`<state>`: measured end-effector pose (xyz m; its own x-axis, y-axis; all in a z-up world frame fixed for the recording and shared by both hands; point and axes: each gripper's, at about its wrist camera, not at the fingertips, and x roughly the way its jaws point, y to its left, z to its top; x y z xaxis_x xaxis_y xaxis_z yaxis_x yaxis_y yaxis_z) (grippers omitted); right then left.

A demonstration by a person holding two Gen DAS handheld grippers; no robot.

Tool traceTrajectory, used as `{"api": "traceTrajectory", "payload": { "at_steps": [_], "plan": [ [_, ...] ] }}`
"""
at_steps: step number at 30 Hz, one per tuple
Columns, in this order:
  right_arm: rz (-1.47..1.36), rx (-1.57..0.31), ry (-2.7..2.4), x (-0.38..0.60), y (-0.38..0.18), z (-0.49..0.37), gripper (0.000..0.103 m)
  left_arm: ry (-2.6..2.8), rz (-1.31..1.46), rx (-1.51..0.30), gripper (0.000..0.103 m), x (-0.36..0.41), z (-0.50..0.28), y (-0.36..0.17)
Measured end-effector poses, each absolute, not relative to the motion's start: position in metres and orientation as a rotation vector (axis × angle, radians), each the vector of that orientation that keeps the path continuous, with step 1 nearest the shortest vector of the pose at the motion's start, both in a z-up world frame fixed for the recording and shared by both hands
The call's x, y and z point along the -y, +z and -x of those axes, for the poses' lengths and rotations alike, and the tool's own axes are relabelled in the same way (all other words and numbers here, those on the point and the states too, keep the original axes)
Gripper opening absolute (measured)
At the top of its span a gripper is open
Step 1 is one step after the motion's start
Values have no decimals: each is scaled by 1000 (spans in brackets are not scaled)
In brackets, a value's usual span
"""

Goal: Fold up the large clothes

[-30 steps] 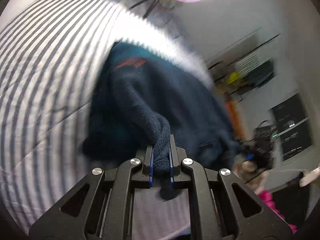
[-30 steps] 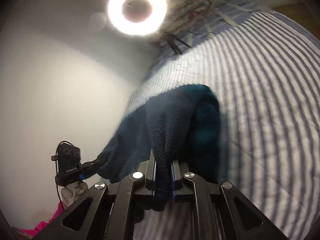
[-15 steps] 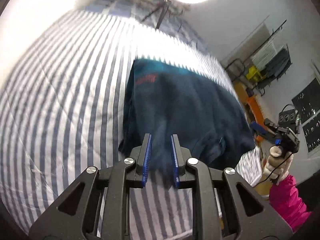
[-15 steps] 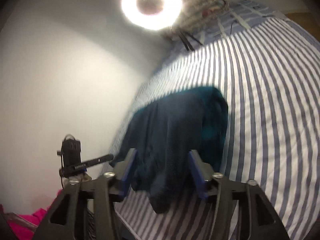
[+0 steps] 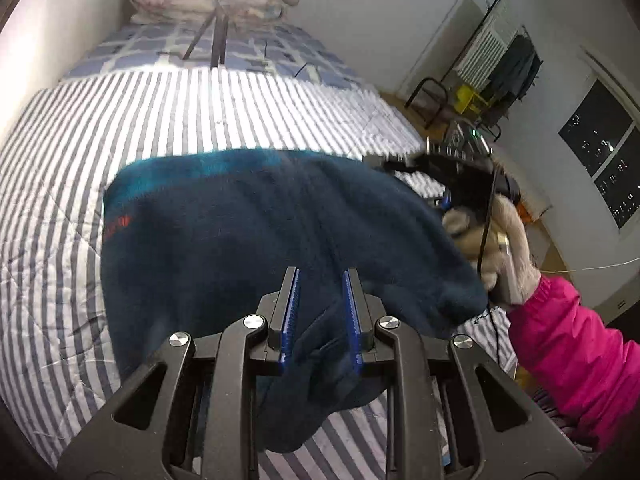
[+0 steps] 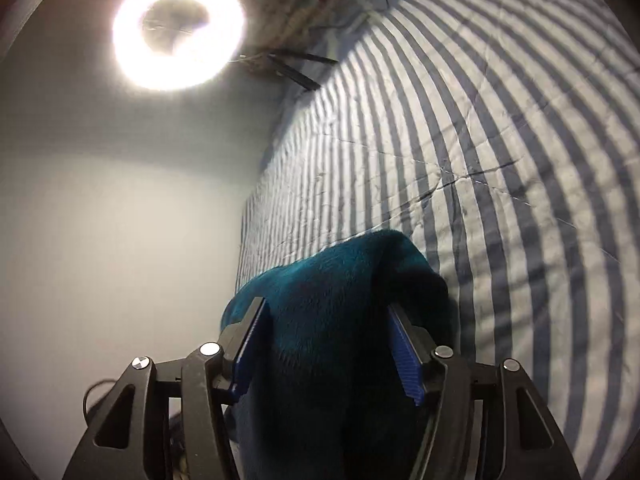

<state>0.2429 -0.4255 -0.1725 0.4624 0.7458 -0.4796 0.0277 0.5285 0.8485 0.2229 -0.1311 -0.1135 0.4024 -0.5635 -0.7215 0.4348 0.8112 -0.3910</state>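
Observation:
A dark navy fleece garment [image 5: 240, 240] with a teal band and a small red logo lies folded on the striped bed [image 5: 60, 152]. My left gripper [image 5: 319, 276] is open, its blue-padded jaws apart just above the garment's near edge, holding nothing. My right gripper [image 6: 326, 312] is open wide over the garment's teal far edge [image 6: 344, 272]; fleece sits between the jaws but is not clamped. The right gripper and the gloved hand holding it also show in the left wrist view [image 5: 472, 188], at the garment's right side.
A ring light on a tripod [image 5: 218, 36] stands at the head of the bed, with a checked blanket [image 5: 224, 48] and bundled bedding behind it. A white wall [image 6: 120, 220] runs along the bed's side. A chair and drying rack [image 5: 492, 64] stand at right.
Both grippers were shut on the fleece a second ago and have let it go. The garment dropped flat onto the bed. The right gripper has moved closer to its teal edge.

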Motion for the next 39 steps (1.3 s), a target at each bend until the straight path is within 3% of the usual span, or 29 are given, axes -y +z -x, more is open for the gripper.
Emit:
{"api": "traceTrajectory", "payload": {
  "at_steps": [1, 3, 5, 6, 9, 16, 22, 26, 29, 33, 36, 39],
  "plan": [
    [-943, -1005, 533, 427, -177, -248, 60, -627, 148, -983, 19, 131, -226, -118],
    [-935, -962, 514, 430, -174, -253, 31, -593, 148, -1002, 19, 126, -232, -129],
    [-858, -928, 511, 427, -158, -248, 21, -575, 170, -1020, 19, 116, -237, -139],
    [-794, -907, 509, 424, -146, -243, 10, -570, 176, -1029, 19, 112, -238, -142],
    [-591, -817, 487, 417, -109, -225, 7, -578, 173, -1043, 17, 105, -240, -153],
    [-594, -874, 375, 427, -134, -238, 4, -592, 211, -1018, 17, 91, -234, -139],
    [-459, -841, 248, 430, -111, -232, 0, -488, 335, -928, 20, 49, -255, -115],
    [-430, -788, 294, 429, -86, -221, 5, -464, 386, -914, 20, 40, -279, -116],
    [-310, -742, 398, 405, -64, -203, 15, -519, 356, -930, 19, 53, -290, -118],
    [-175, -831, 432, 373, -84, -197, 17, -488, 225, -995, 19, 73, -303, -147],
    [-123, -974, 373, 362, -132, -197, 12, -467, 197, -1060, 13, 78, -318, -176],
    [-5, -956, 320, 352, -133, -191, 13, -453, 195, -1050, 12, 78, -312, -161]
  ]
}}
